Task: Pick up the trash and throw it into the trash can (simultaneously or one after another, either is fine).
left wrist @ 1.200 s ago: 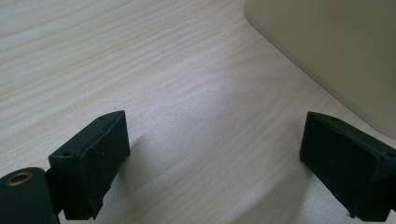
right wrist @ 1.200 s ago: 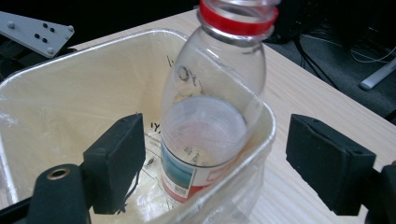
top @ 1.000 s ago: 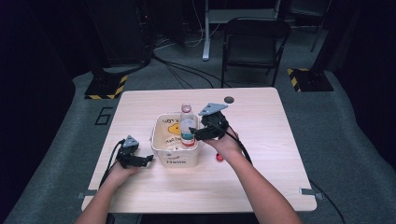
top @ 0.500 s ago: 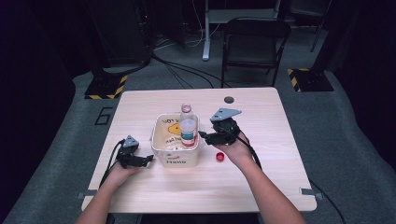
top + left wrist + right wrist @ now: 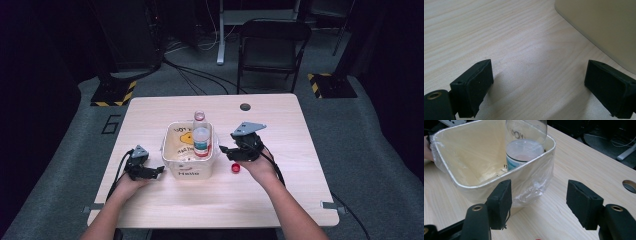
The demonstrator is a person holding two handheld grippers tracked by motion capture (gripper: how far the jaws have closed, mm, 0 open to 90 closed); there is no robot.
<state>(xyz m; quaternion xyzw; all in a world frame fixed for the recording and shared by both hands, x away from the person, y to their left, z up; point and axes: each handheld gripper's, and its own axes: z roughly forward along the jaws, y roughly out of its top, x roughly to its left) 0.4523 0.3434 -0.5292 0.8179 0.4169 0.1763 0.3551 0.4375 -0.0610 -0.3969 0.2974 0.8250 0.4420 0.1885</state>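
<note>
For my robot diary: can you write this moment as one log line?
right tool: open, jaws just closing, nothing between | bottle: upright in tub | red cap: on table | left tool: open, empty

The left gripper (image 5: 159,170) rests low with its jaws wide apart, while the right gripper (image 5: 223,150), held level, has been closing its jaws on nothing.

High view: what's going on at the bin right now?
A person works at a wooden table with a gripper in each hand. A clear bottle stands in the cream bin, and its red cap lies on the table beside the bin. The right gripper is at the bin's right side; its jaws have just been closing, with nothing between them. The left gripper rests open on the table left of the bin.
</note>
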